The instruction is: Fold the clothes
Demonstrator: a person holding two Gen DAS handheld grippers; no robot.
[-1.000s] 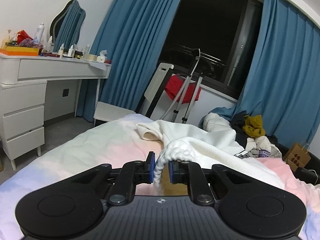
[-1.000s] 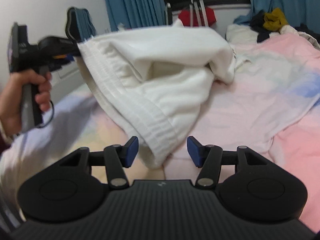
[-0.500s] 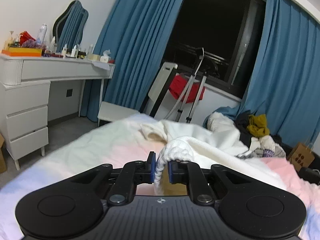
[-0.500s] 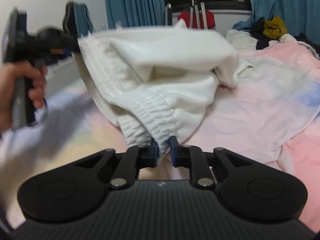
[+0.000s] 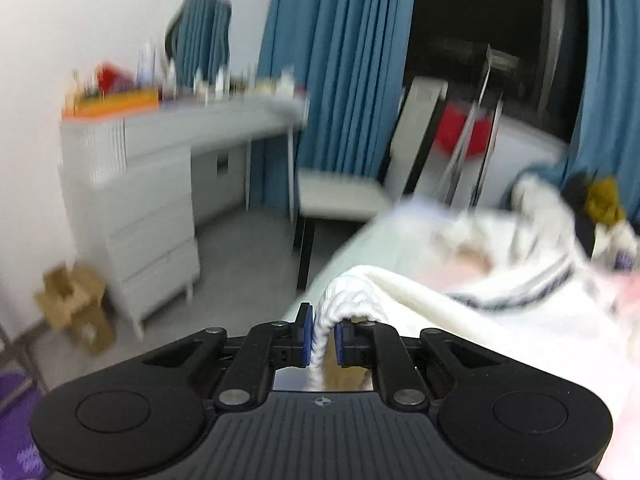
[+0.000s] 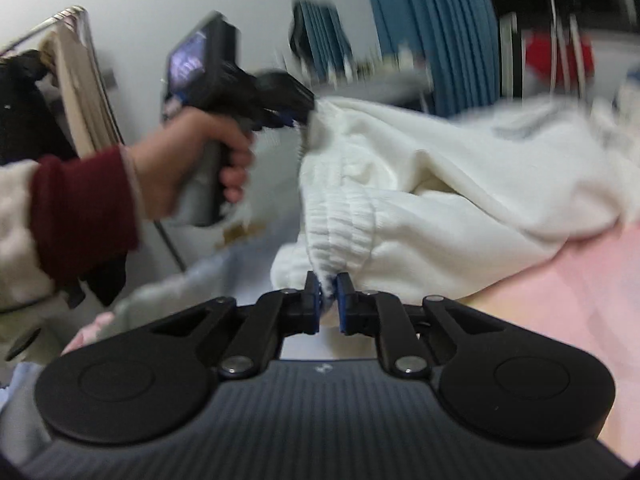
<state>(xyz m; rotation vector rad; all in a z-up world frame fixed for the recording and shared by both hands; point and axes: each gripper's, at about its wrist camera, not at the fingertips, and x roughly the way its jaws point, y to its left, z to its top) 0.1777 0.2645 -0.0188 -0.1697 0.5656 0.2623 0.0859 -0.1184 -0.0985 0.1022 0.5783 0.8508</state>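
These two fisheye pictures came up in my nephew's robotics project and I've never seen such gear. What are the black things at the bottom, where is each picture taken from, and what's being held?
There is no robot here: a person holds a pistol-grip tool with two fingers in each hand. A camera on each tool looks forward along its fingers, so the black shape at the bottom is the tool itself. One picture is from the left gripper, the other from the right gripper; the right view also shows the person's left hand with its tool. Both grippers are shut on the ribbed waistband of a white garment, likely sweatpants, which hangs stretched between them. The right gripper's jaws have just been closing onto it. Below lies a bed with a pastel sheet. The pictures are blurred.
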